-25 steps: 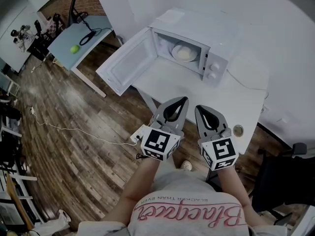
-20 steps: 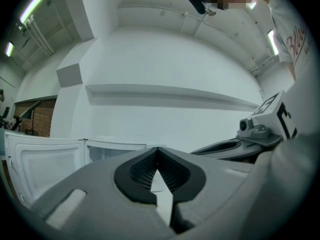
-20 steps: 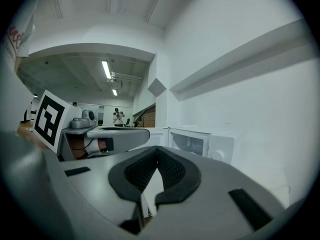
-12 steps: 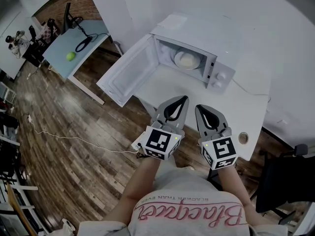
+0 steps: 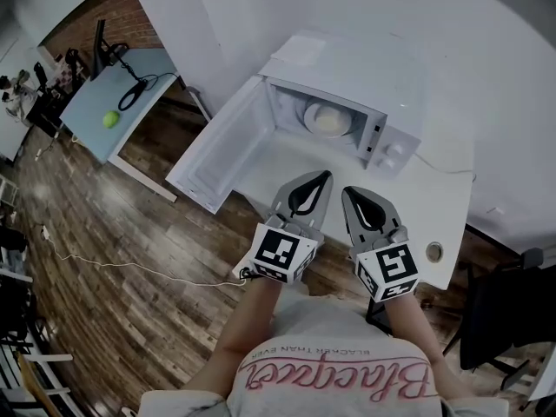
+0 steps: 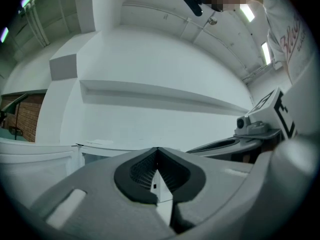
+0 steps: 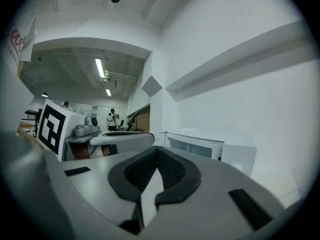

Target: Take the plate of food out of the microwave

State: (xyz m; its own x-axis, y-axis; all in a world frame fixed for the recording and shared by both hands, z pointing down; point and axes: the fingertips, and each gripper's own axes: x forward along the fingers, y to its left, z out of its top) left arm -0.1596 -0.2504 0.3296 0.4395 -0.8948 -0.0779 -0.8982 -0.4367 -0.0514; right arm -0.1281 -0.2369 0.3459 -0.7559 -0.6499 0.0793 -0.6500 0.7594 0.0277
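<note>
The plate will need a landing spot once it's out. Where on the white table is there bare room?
The table is bare right before the microwave mouth, beside the open door. A second bare patch lies right of the microwave, behind the small round thing at the front corner. The cavity is crowded by the plate of food.

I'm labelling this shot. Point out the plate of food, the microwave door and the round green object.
plate of food [image 5: 311, 116]: head view, the plate's left rim, beside the food.
microwave door [image 5: 215, 153]: head view, inner face of the open door.
round green object [image 5: 110, 120]: head view, its centre.
</note>
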